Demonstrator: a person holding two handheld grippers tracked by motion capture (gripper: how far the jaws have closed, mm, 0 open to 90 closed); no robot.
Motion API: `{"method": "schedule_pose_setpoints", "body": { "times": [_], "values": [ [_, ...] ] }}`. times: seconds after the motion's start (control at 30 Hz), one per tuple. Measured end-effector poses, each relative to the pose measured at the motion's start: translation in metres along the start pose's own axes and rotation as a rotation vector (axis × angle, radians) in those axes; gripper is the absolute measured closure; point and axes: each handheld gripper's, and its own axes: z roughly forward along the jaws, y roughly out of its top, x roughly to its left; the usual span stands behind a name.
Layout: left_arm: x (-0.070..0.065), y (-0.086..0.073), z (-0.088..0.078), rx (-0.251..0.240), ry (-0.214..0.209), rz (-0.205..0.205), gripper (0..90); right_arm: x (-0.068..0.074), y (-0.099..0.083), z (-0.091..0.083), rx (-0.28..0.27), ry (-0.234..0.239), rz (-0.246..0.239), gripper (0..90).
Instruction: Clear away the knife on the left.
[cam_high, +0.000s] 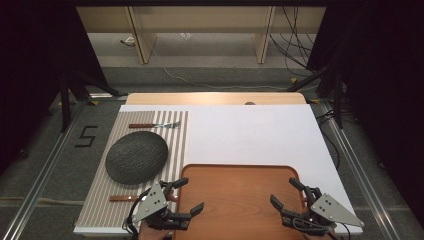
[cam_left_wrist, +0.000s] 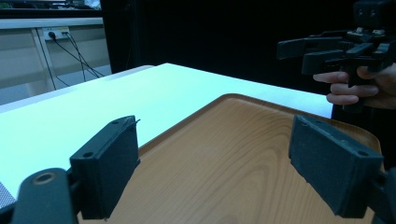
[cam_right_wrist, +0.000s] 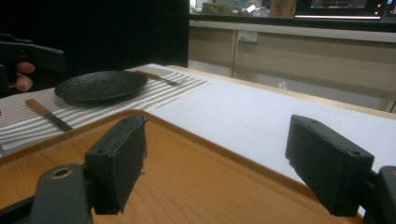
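High view: plate (cam_high: 136, 157), fork (cam_high: 155, 125) and knife (cam_high: 122, 198) line the table's left edge; my left gripper (cam_high: 190, 196) and right gripper (cam_high: 283, 192) hover over the tray's (cam_high: 240, 195) near corners, jaws apart, empty.

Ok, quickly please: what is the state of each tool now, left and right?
Left tool: open, holding nothing, above the wooden tray.
Right tool: open, holding nothing, above the same tray.
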Motion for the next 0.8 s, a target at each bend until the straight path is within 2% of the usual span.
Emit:
{"method": "schedule_pose_setpoints", "body": {
  "times": [0.43, 0.8],
  "values": [
    [0.002, 0.001, -0.002, -0.006, 0.011, -0.003, 15.9, 0.0, 0.0, 0.0, 0.0, 0.0, -0.006, 21.6],
    [0.009, 0.011, -0.007, 0.043, -0.005, 0.018, 16.1, 0.0, 0.0, 0.0, 0.001, 0.001, -0.008, 21.7]
  ]
}}
